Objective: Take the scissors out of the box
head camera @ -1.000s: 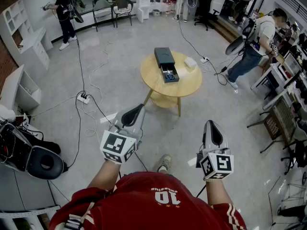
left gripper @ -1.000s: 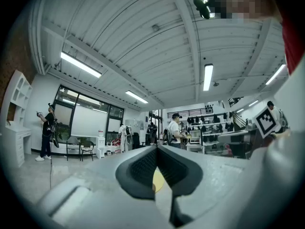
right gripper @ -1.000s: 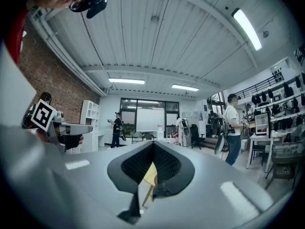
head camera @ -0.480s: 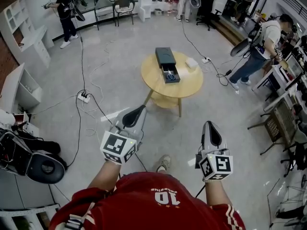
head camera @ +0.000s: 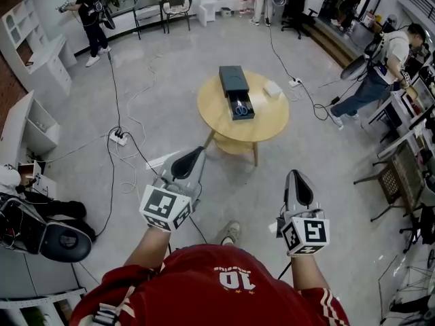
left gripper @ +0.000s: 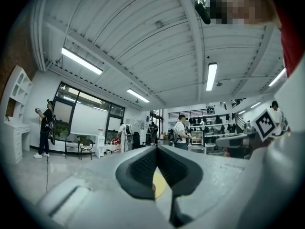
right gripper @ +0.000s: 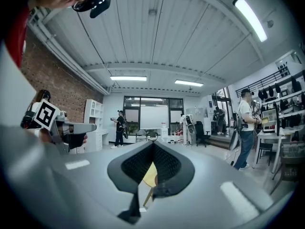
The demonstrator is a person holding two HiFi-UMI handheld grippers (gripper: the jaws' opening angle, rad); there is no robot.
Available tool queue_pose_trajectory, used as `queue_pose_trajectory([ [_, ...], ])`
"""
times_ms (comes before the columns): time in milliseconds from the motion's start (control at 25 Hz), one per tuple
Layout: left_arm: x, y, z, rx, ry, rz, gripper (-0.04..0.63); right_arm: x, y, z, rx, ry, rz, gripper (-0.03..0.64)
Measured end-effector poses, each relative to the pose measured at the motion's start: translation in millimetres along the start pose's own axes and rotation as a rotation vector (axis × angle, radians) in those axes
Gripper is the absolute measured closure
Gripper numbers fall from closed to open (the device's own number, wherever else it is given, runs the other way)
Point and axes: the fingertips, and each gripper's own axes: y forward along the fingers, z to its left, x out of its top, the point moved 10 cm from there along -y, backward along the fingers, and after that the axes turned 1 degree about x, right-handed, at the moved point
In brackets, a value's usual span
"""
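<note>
A round wooden table [head camera: 262,124] stands ahead on the grey floor. On it lies a black box [head camera: 233,81] with its drawer pulled out toward me, and blue-handled scissors [head camera: 240,108] rest in the drawer. My left gripper [head camera: 192,160] and right gripper [head camera: 298,182] are held level in front of my body, well short of the table, with bare floor between. Both are shut and hold nothing. In the left gripper view the closed left gripper [left gripper: 157,149] frames a sliver of the yellow table [left gripper: 159,185]. The right gripper [right gripper: 153,144] frames the table [right gripper: 150,173] the same way.
A small white box [head camera: 271,88] sits on the table's right side. Cables and a power strip [head camera: 119,139] trail over the floor to the left. White shelf units [head camera: 30,124] line the left wall. A person [head camera: 380,70] stands at the right and another person [head camera: 92,15] at the back left.
I have stepped slightly nearer the table, which sits a little lower in the head view. Both grippers keep their place before my body, still shut. The person at right has drifted further right.
</note>
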Motion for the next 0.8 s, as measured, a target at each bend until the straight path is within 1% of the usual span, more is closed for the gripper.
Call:
queue_pose_trajectory([
  [160, -1, 24, 8, 0.004, 0.005, -0.001, 0.592, 1, 24, -14, 0.018, 0.006, -0.012, 0.617],
  [520, -6, 71, 19, 0.01, 0.002, 0.018, 0.592, -4, 73, -42, 0.046, 0.024, 0.027, 0.617],
  [800, -11, 117, 22, 0.024, 0.001, 0.031, 0.592, -5, 101, -78, 0.093, 0.007, 0.045, 0.617],
])
